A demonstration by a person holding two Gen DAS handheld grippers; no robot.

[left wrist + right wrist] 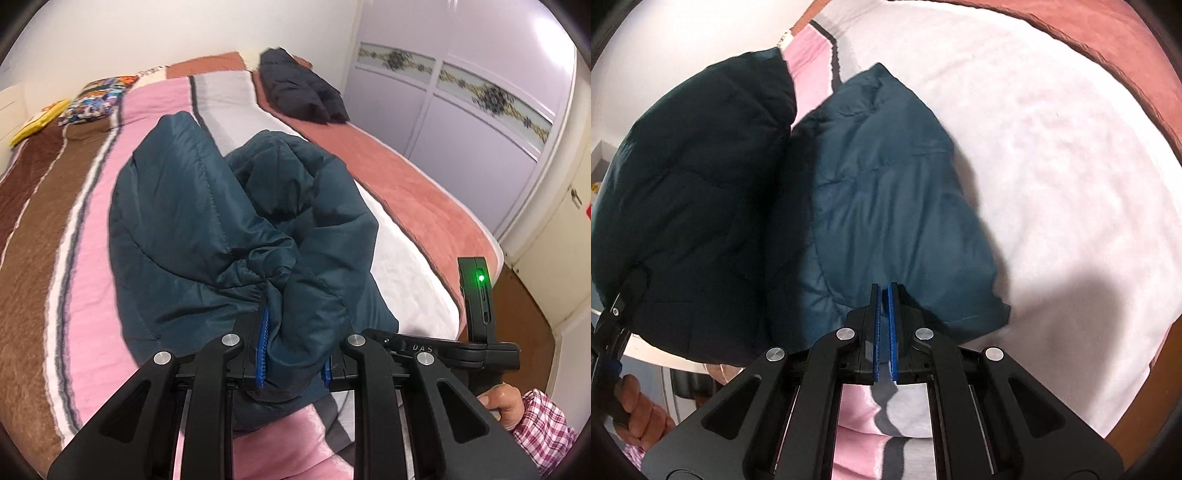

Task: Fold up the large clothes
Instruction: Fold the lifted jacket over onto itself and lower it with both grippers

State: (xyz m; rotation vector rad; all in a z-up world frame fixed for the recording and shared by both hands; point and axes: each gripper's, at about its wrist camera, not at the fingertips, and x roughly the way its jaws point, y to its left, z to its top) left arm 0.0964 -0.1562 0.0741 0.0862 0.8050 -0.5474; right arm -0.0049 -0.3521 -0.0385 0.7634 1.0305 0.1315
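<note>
On the striped bed [92, 206] the teal puffer jacket [192, 221] lies bunched, its gathered hem pinched between the left gripper [291, 354], while the right gripper [885, 328], pads nearly pressed together, holds nothing at its lower edge.

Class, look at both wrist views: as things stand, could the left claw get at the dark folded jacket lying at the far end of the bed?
Probably not. The left claw is clamped on a bunched part of the teal puffer jacket, and the dark folded jacket lies beyond it, far up the bed.
</note>
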